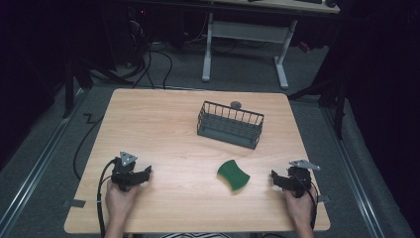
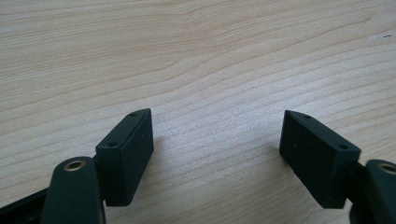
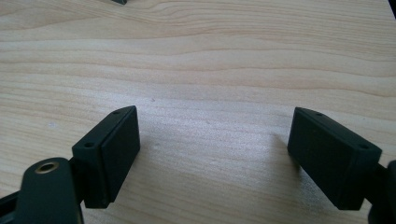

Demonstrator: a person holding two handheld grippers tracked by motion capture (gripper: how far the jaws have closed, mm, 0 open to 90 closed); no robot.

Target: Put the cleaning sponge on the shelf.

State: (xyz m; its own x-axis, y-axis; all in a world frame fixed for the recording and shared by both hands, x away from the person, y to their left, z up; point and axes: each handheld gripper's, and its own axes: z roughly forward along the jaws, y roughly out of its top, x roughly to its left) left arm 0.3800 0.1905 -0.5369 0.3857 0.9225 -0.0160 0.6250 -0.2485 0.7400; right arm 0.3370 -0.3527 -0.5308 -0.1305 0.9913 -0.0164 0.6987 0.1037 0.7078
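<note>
Green curved sponge (image 1: pixel 233 174) lies untouched on the pale wooden desk (image 1: pixel 163 129), apart from the dark wire basket (image 1: pixel 230 124). Left gripper (image 1: pixel 146 173) and right gripper (image 1: pixel 274 179) rest near the desk's front edge, jaws apart, empty; seemingly nothing begun.

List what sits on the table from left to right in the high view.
left gripper → green sponge → right gripper. The wire basket stands farther back and overlaps the sponge's span, so it is left out.

No readable text, no labels, no brands, no numbers — nothing legible on any surface
</note>
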